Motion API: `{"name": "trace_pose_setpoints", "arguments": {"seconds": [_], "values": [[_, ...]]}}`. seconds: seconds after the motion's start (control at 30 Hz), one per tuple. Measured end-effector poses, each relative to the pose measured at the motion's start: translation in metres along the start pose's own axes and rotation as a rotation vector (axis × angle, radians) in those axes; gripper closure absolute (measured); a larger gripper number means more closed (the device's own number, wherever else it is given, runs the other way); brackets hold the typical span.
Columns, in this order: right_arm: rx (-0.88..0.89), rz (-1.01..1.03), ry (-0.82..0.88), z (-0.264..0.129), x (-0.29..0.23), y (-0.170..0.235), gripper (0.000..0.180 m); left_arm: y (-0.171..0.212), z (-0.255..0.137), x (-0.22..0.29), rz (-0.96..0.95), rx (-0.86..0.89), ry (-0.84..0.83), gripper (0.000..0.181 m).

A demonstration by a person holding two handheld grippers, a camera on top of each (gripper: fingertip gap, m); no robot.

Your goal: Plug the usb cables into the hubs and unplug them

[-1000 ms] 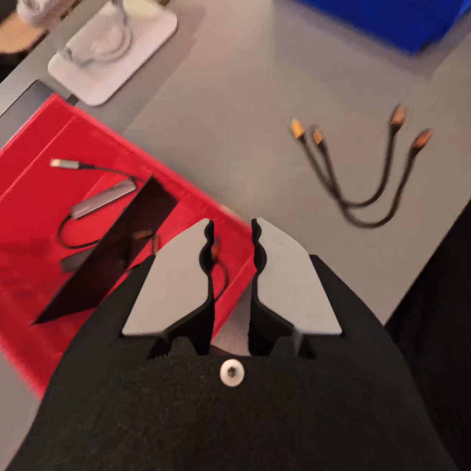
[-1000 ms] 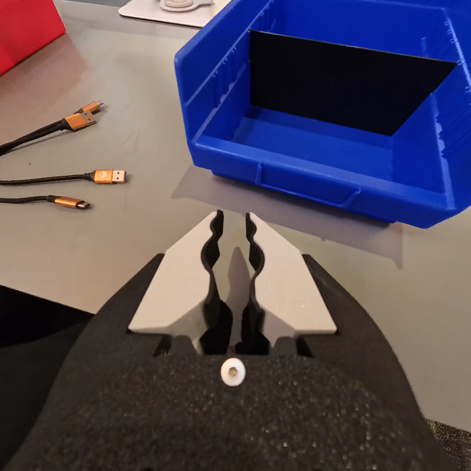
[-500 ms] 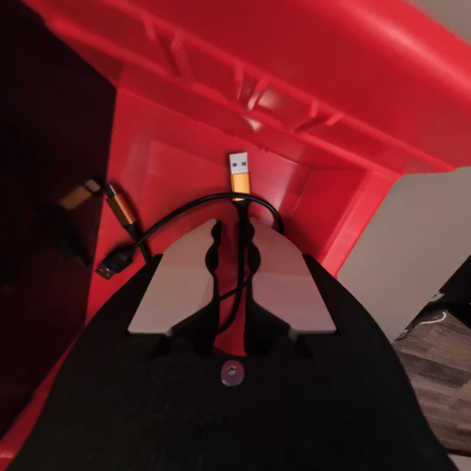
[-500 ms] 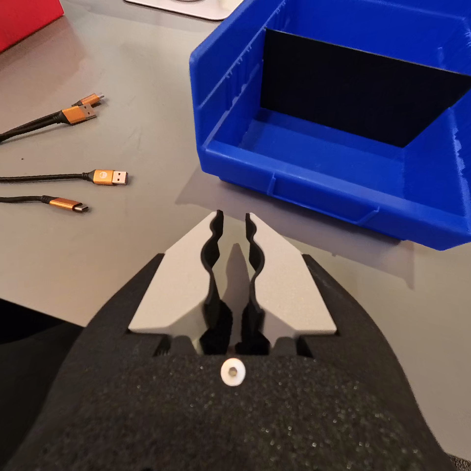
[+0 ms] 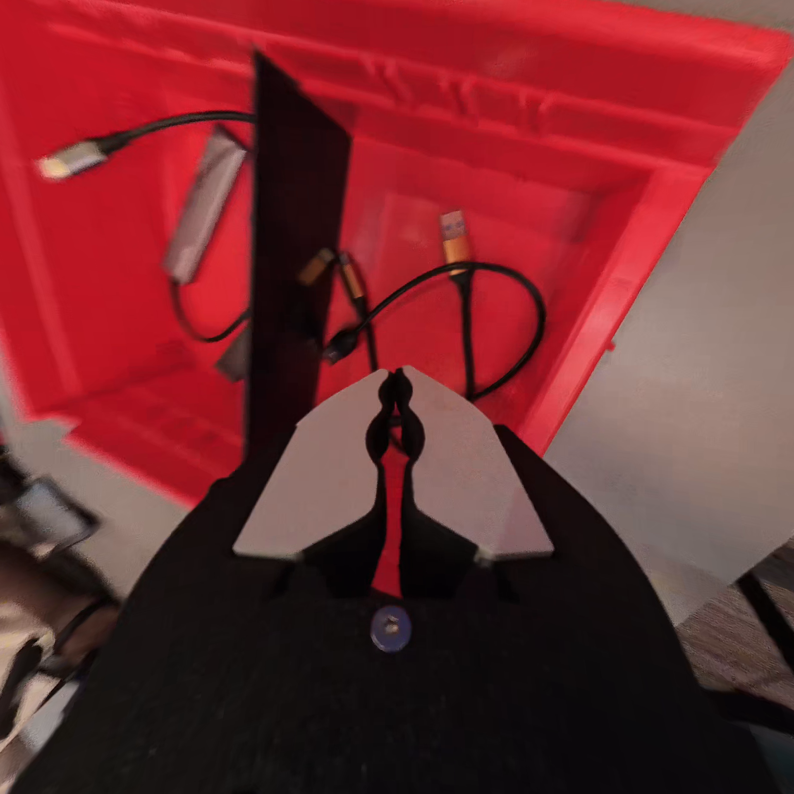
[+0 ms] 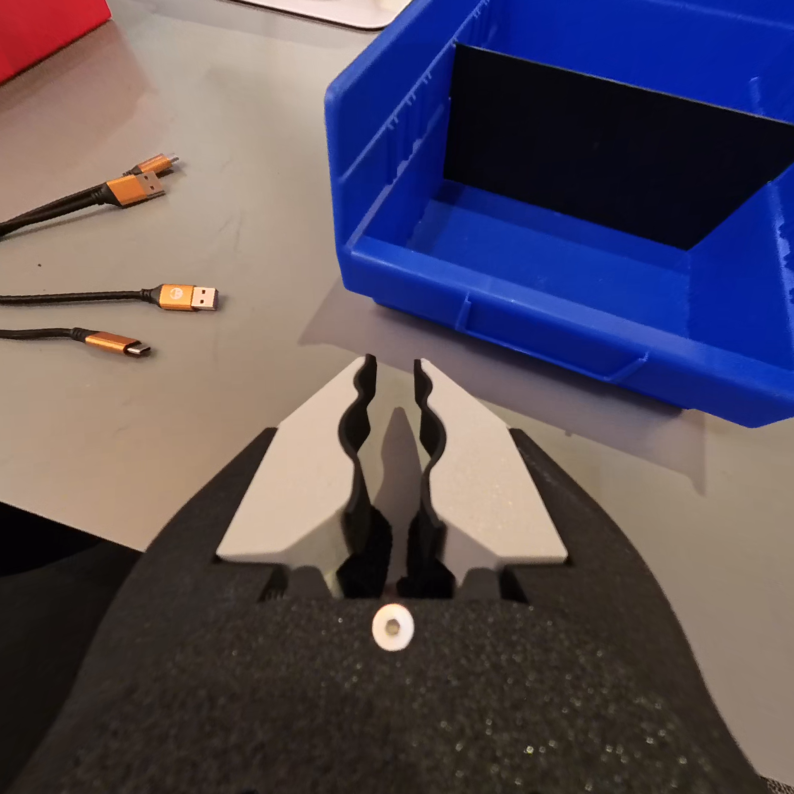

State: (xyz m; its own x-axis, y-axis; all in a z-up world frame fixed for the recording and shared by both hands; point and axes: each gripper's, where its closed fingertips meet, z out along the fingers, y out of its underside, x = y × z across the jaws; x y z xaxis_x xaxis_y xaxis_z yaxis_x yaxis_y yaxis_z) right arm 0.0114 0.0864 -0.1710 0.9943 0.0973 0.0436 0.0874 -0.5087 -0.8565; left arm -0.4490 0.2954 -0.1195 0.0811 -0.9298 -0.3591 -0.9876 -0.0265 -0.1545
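Note:
My left gripper [image 5: 395,371] hovers over the red bin [image 5: 601,300] with its jaws shut, tips touching, and no cable shows between the tips. On the bin floor ahead lie an orange USB-A plug [image 5: 454,245] on a black cable and a looped black cable [image 5: 532,309]. A grey hub [image 5: 206,206] with its own lead lies left of the black divider [image 5: 292,215]. My right gripper [image 6: 395,361] is open and empty above the grey table [image 6: 215,408]. To its left lie orange-ended cables, among them a USB-A plug [image 6: 184,297] and a USB-C plug [image 6: 116,343].
A blue bin [image 6: 537,309] with a black divider stands just ahead and right of my right gripper. A corner of the red bin [image 6: 43,30] shows at far left. A white base [image 6: 343,10] lies at the back. The table's near edge runs close under both grippers. My hands' fingertips stand some 50 cm from each other. To reach the orange USB-A plug [image 5: 454,245] in a straight line is about 8 cm for my left fingers, about 45 cm for my right. The left tips stand about 15 cm off the grey hub [image 5: 206,206].
My left gripper drew back up from the red bin's floor and its jaws closed. The cable that lay between its fingers now lies on the bin floor. My right gripper barely moved.

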Motion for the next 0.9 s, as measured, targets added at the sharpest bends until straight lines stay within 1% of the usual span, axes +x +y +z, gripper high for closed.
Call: {"name": "trace_pose_setpoints", "arguments": {"seconds": [0.07,0.1,0.17,0.23,0.3,0.33,0.37,0.47,0.57,0.63,0.7,0.77,0.83,0.9], "values": [[0.000,0.003,-0.003,0.000,0.000,0.000,0.163,-0.001,-0.024,-0.008,0.007,0.011,-0.068,0.181],[0.000,0.003,-0.006,0.000,-0.001,0.000,0.163,-0.003,-0.031,-0.006,0.005,0.025,-0.058,0.181],[0.001,-0.002,-0.012,0.000,-0.003,0.000,0.163,-0.014,-0.032,0.008,-0.010,0.085,0.012,0.181],[0.001,-0.008,-0.019,0.001,-0.006,-0.001,0.163,-0.023,-0.017,0.025,-0.057,0.122,0.138,0.181],[0.004,-0.014,-0.027,0.001,-0.010,-0.002,0.163,-0.029,0.008,0.032,-0.113,0.128,0.216,0.179],[0.005,-0.016,-0.029,0.002,-0.011,-0.003,0.163,-0.031,0.020,0.036,-0.136,0.120,0.261,0.168],[0.006,-0.019,-0.031,0.002,-0.012,-0.004,0.163,-0.034,0.031,0.038,-0.151,0.113,0.281,0.161],[0.007,-0.019,-0.030,0.002,-0.012,-0.004,0.163,-0.044,0.054,0.036,-0.142,0.080,0.264,0.152],[0.004,-0.009,-0.033,0.003,-0.010,-0.003,0.163,-0.054,0.067,0.037,-0.149,0.054,0.270,0.152],[0.001,-0.008,-0.031,0.003,-0.009,-0.002,0.163,-0.049,0.077,0.035,-0.140,-0.005,0.245,0.155],[-0.001,-0.008,-0.029,0.002,-0.008,-0.001,0.163,-0.052,0.077,0.040,-0.138,0.007,0.264,0.167],[-0.004,-0.007,-0.027,0.001,-0.007,0.001,0.163,-0.047,0.076,0.040,-0.102,-0.031,0.226,0.168],[-0.005,0.000,-0.027,-0.001,-0.006,0.002,0.163,-0.041,0.073,0.038,-0.018,-0.057,0.163,0.169],[-0.004,0.005,-0.027,-0.002,-0.005,0.002,0.163,-0.044,0.066,0.037,-0.011,-0.009,0.147,0.169]]}}
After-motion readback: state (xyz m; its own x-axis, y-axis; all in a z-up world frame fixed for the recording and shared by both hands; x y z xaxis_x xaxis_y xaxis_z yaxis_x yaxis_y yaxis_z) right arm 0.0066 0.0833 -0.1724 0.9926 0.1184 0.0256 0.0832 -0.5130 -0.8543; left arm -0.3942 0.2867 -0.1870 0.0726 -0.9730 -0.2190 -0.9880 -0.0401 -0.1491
